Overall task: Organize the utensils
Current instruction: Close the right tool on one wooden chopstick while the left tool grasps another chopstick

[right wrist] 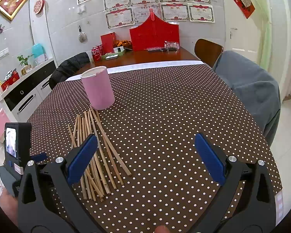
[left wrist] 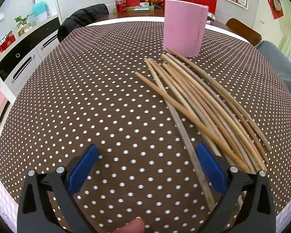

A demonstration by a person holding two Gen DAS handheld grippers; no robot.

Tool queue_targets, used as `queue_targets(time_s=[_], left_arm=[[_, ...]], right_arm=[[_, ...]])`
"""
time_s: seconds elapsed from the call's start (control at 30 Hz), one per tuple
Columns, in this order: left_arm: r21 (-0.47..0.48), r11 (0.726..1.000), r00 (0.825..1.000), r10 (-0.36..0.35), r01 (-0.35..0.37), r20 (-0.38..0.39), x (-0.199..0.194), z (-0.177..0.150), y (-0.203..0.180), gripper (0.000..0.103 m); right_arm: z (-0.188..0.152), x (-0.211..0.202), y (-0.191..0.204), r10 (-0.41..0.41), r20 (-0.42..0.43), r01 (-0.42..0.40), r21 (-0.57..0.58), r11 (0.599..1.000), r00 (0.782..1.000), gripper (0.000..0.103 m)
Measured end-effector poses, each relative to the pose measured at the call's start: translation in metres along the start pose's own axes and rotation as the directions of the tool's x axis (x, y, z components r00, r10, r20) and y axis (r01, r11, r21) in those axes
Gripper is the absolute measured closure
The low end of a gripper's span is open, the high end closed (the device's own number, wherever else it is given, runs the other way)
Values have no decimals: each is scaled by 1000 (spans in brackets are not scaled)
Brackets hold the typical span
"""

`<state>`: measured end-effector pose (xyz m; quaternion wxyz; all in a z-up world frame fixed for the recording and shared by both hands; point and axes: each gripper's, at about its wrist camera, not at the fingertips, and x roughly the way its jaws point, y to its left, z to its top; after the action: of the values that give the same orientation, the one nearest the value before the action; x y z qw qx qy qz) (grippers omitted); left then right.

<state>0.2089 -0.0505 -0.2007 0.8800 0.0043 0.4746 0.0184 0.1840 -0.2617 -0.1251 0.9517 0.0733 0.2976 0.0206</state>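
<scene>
progress: none done, all left | chopsticks (left wrist: pixel 201 104) loose mid-table, tips just beside pink holder (left wrist: pixel 184 28) toward far edge | left gripper (left wrist: pixel 147 170) agape, empty; right gripper (right wrist: pixel 145 159) likewise

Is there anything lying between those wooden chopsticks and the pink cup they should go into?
Nothing visible does. The chopsticks lie loose on the dotted tablecloth, their far tips almost at the base of the pink cup, which stands upright. Both the left gripper and right gripper are open and hold nothing.
</scene>
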Motion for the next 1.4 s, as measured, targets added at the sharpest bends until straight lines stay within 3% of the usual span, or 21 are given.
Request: queue_targets(time_s=[0.2, 0.4, 0.63, 0.73, 0.8, 0.97, 1.03, 1.07, 1.4], left_arm=[[7, 1000, 1000, 0, 0, -18, 9, 18, 12, 4], [24, 1000, 1000, 4, -4, -19, 14, 26, 29, 4], [69, 997, 1000, -21, 22, -17, 16, 31, 36, 4], [74, 997, 1000, -22, 23, -14, 18, 31, 40, 4], [75, 997, 1000, -18, 19, -12, 21, 34, 42, 4], [85, 996, 1000, -13, 14, -9, 25, 41, 45, 4], [93, 996, 1000, -5, 5, -5, 26, 44, 44, 4], [96, 995, 1000, -2, 2, -4, 27, 46, 44, 4], [111, 994, 1000, -17, 18, -5, 41, 65, 44, 4]], right_arm=[[11, 32, 11, 46, -94, -53, -73, 996, 994, 5], [17, 108, 27, 37, -267, -97, -216, 972, 963, 6], [19, 148, 44, 214, -374, -295, -173, 940, 902, 40], [22, 154, 54, 250, -405, -342, -172, 924, 879, 61], [22, 161, 60, 251, -429, -355, -182, 917, 868, 70], [21, 164, 74, 264, -447, -389, -216, 896, 855, 78], [20, 166, 81, 254, -452, -388, -233, 892, 855, 92], [21, 165, 82, 256, -454, -392, -235, 890, 853, 93], [22, 148, 57, 269, -423, -374, -185, 909, 865, 94]])
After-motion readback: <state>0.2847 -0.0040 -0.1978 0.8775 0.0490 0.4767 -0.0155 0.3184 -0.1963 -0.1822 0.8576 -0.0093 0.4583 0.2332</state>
